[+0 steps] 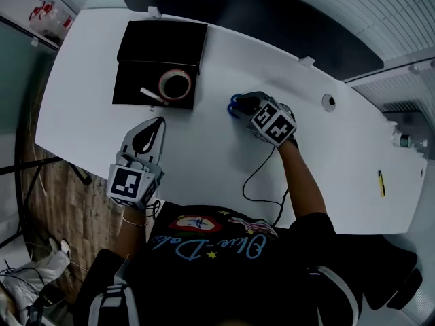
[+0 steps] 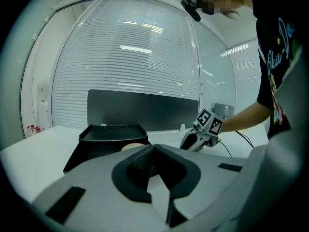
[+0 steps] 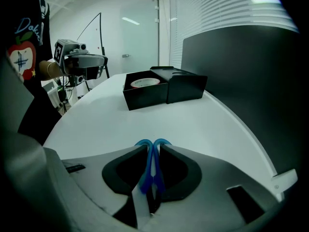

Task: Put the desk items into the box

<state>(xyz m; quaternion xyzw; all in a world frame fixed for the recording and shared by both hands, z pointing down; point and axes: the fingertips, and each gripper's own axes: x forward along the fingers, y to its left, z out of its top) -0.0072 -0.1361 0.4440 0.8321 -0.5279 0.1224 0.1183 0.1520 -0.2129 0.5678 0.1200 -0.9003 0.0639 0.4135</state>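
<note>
Our right gripper (image 3: 153, 149) pinches the blue-handled tool (image 3: 144, 178); the box (image 1: 129, 83) sits toward the desk's (image 1: 204, 161) far-left corner, nearer our closed, empty left gripper (image 1: 159, 122).

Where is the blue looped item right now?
The blue looped item is clamped between the right gripper's fingers, just right of the black box on the white table in the head view.

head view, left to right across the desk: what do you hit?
black box, with a white pen then a tape roll inside → blue looped item → right gripper, shut on it → hole in the desk → yellow-and-black item. Left gripper overlaps the box's span, so omitted.
</note>
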